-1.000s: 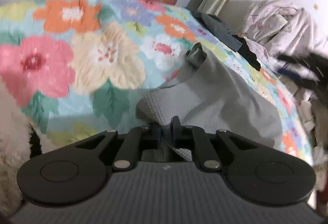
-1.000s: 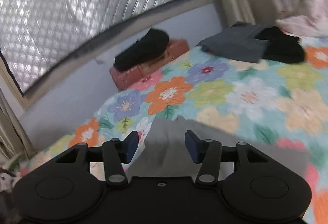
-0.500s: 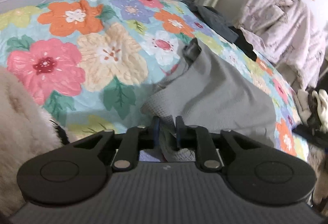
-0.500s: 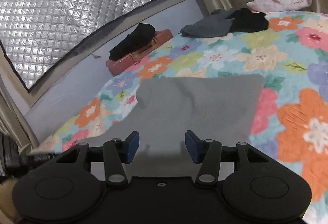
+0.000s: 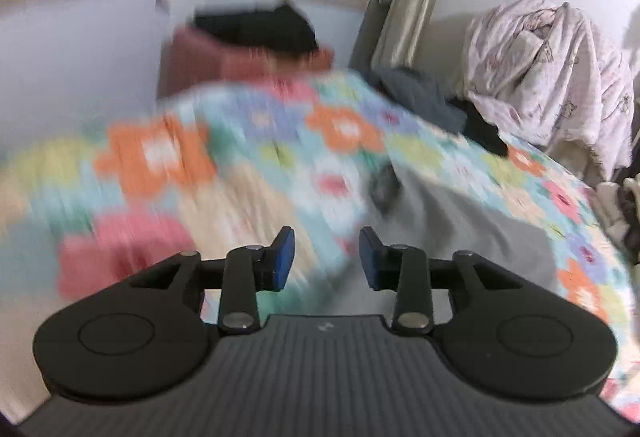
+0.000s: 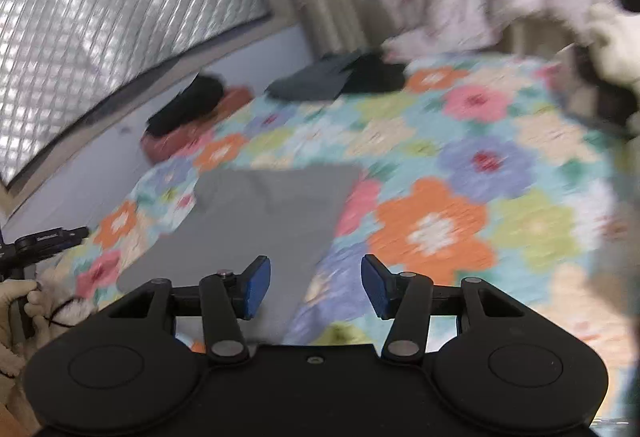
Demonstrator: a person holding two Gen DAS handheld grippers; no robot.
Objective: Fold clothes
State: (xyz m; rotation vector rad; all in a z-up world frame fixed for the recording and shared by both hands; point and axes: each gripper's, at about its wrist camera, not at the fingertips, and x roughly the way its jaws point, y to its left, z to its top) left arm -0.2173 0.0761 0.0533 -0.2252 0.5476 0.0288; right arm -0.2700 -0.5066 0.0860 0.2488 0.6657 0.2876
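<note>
A grey garment [image 6: 256, 213] lies folded flat on the flowered bedspread [image 6: 460, 221]. In the left wrist view it [image 5: 460, 229] lies ahead and to the right, blurred by motion. My left gripper [image 5: 326, 259] is open and empty above the bedspread [image 5: 224, 173], just left of the garment. My right gripper [image 6: 315, 287] is open and empty above the garment's near right edge. The left gripper also shows in the right wrist view [image 6: 44, 241] at the far left.
A folded dark grey garment [image 6: 316, 79] and a black one [image 6: 376, 71] lie at the bed's far end. A reddish box [image 5: 240, 61] with black cloth on top stands by the wall. A pink patterned blanket heap [image 5: 548, 73] lies at the right.
My left gripper has opened and let go of the grey garment, then lifted away. The garment now lies flat. My right gripper has swung to the right, still open.
</note>
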